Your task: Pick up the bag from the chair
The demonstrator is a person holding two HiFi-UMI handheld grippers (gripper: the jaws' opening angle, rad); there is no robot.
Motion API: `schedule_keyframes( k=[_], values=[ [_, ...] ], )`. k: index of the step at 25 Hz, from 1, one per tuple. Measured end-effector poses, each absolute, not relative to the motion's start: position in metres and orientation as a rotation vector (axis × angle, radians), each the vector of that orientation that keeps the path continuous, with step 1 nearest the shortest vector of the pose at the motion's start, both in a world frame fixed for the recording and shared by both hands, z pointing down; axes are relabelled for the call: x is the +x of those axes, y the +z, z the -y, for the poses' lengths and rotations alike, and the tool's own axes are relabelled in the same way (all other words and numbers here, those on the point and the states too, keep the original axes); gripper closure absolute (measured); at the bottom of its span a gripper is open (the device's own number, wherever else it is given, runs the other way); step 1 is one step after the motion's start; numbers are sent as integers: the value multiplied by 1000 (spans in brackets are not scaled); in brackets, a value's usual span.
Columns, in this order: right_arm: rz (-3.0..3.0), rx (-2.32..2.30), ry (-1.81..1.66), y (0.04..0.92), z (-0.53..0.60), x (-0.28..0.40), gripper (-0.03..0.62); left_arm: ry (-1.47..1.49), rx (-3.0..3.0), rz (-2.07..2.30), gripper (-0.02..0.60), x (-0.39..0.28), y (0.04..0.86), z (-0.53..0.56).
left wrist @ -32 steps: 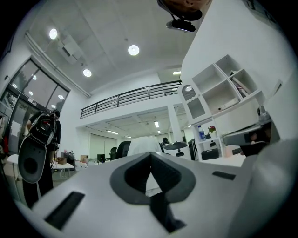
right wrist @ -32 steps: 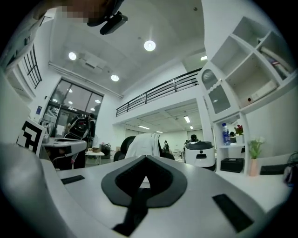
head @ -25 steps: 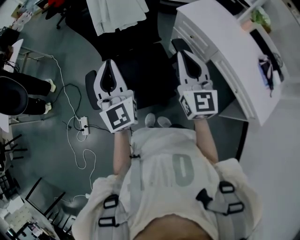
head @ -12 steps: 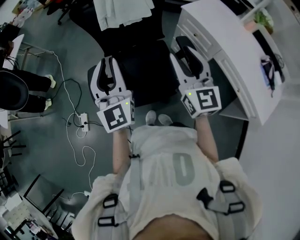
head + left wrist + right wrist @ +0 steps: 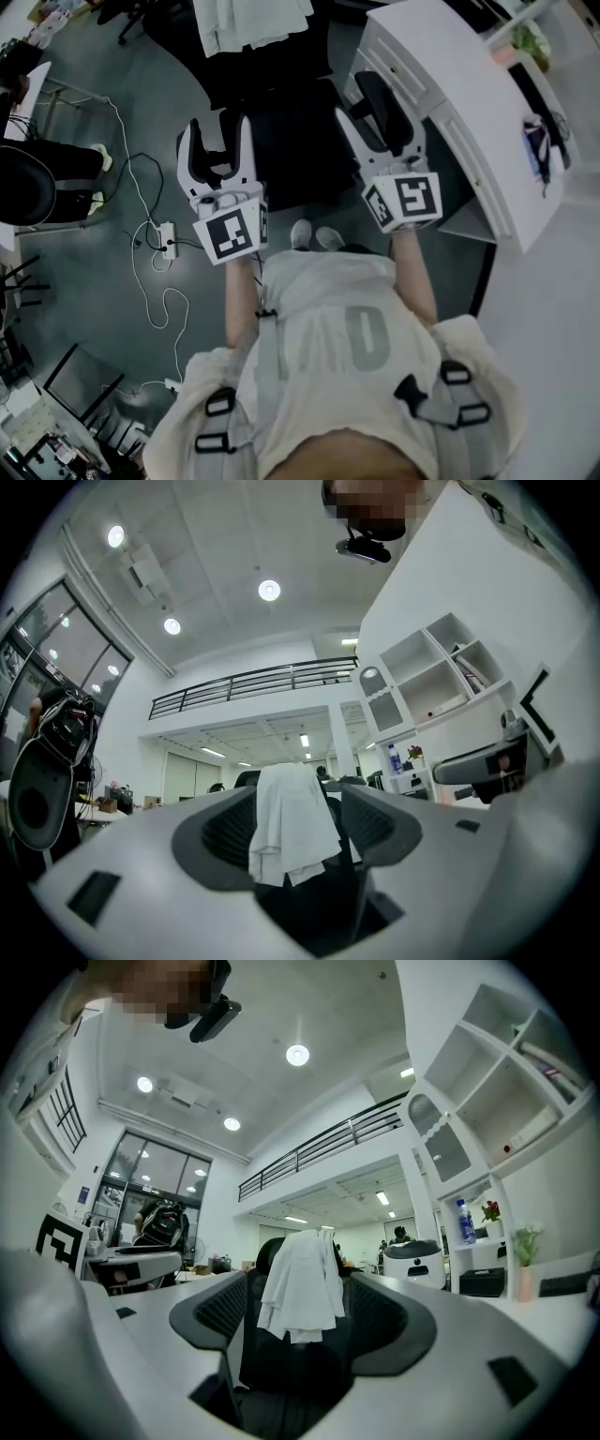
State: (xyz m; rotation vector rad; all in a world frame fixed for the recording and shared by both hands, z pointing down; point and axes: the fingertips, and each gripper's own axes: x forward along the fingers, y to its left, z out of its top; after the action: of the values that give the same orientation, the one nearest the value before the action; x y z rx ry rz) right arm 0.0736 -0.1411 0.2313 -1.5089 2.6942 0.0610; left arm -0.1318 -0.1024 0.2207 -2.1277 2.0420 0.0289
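Observation:
A black office chair (image 5: 291,131) stands right in front of me, with a white cloth (image 5: 248,23) draped over its backrest. Its seat is one dark mass, and I cannot make out a bag on it. My left gripper (image 5: 216,127) is held over the chair's left side, jaws spread wide and empty. My right gripper (image 5: 380,124) is over the chair's right armrest, also open and empty. Both gripper views look straight at the chair (image 5: 281,1354) and the cloth (image 5: 291,822), (image 5: 300,1283) through the gap between the jaws.
A white desk (image 5: 450,84) runs along the right, close to the chair. A power strip (image 5: 167,248) and cables lie on the floor at left, near a seated person (image 5: 37,183). A black backpack (image 5: 161,1222) shows far left in the right gripper view.
Both grippers' jaws have spread from nearly together to open. Both hands have edged slightly forward towards the chair.

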Motion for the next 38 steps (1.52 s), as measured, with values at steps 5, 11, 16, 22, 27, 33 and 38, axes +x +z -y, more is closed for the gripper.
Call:
schedule_keyframes(
  k=[5, 11, 16, 22, 27, 33, 38],
  values=[
    [-2703, -1515, 55, 236, 145, 79, 283, 27, -2129, -2055, 316, -128, 225, 105],
    [-2720, -1577, 22, 256, 150, 83, 284, 12, -2119, -2101, 316, -131, 238, 104],
    [-2755, -1548, -46, 282, 160, 74, 284, -25, -2131, -2155, 316, -134, 265, 115],
    [-2808, -1529, -88, 330, 203, 62, 284, -90, -2135, -2185, 316, -143, 310, 156],
    [-2846, -1599, -61, 395, 251, 73, 284, -202, -2125, -2182, 316, -152, 375, 182],
    [-2988, -1565, 39, 495, 276, 79, 284, -313, -2100, -2175, 316, -169, 482, 198],
    [-3051, -1562, -41, 569, 273, 82, 284, -341, -2173, -2209, 316, -171, 561, 199]
  ],
)
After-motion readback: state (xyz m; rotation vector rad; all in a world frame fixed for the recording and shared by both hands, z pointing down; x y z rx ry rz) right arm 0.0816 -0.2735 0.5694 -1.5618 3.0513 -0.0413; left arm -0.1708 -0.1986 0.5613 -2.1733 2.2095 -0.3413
